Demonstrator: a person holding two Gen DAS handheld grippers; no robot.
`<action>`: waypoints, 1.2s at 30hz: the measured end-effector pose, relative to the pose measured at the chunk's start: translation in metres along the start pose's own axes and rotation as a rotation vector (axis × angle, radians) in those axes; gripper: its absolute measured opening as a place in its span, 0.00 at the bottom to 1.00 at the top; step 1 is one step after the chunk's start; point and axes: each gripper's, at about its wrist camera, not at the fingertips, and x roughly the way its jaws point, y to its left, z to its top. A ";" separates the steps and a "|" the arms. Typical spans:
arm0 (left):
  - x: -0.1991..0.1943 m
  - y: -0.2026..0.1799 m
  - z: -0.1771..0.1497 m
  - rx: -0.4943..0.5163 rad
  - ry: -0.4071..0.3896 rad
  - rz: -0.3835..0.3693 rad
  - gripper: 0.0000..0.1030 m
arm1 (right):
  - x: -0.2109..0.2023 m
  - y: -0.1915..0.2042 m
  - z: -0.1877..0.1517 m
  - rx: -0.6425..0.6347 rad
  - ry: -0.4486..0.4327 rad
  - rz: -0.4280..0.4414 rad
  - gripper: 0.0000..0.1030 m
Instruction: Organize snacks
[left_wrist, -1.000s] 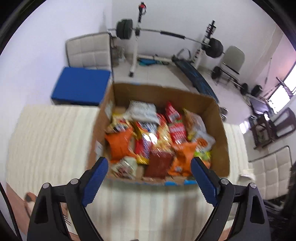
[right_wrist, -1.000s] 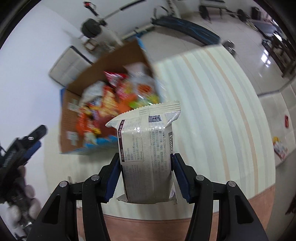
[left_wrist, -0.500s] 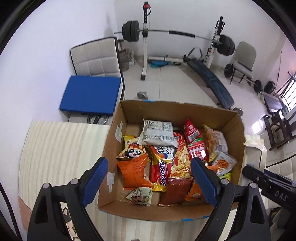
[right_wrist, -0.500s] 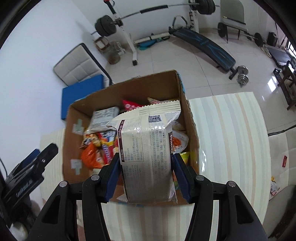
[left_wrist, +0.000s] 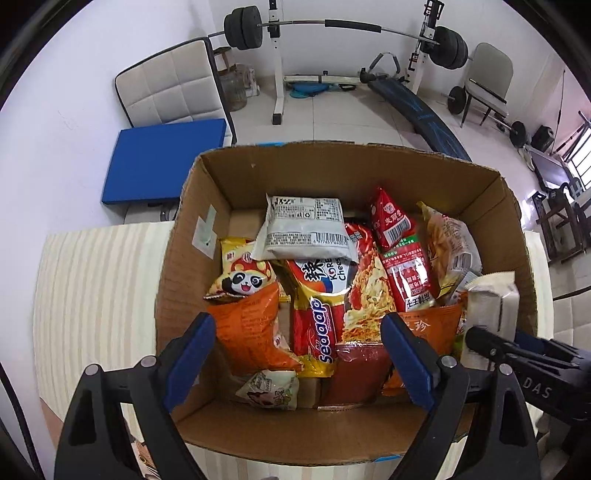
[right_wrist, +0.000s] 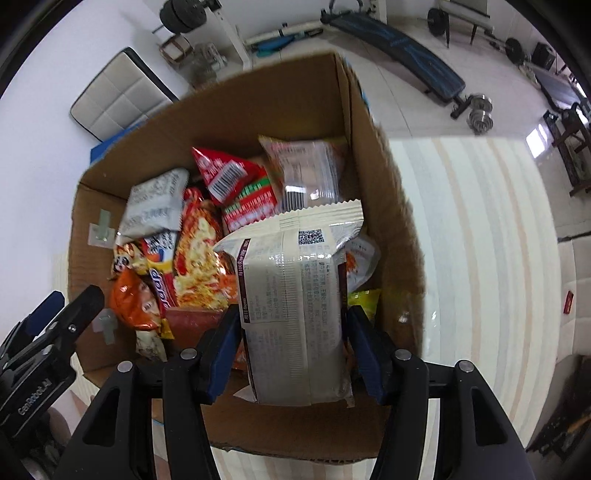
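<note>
Right tongs (right_wrist: 291, 343) clamped on a beige noodle packet (right_wrist: 295, 306) with small print and a QR code, upright over the right side of the snack-filled cardboard box (left_wrist: 369, 162) on the striped worktop (left_wrist: 96, 288). Left tongs (left_wrist: 295, 354) open, empty, above the near edge.

Both views are taken from the wrists, steeply downward along each pair of tongs. The left view is held close above the cardboard box (left_wrist: 515, 236) near its left side, the weight bench (left_wrist: 417, 107) beyond. The right view is held closer, over the box's right half, striped tabletop (right_wrist: 480, 240) alongside. The box and its packets are shared; each view catches the other tongs at its edge.
</note>
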 end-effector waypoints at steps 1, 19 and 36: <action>0.001 0.000 0.000 -0.001 -0.001 -0.002 0.89 | 0.004 -0.002 0.000 0.001 0.017 0.003 0.60; -0.022 -0.004 -0.016 0.014 0.010 -0.022 0.89 | -0.035 0.014 -0.023 -0.120 -0.065 -0.116 0.93; -0.138 0.009 -0.088 0.002 -0.114 -0.032 0.89 | -0.133 0.022 -0.118 -0.137 -0.212 -0.081 0.93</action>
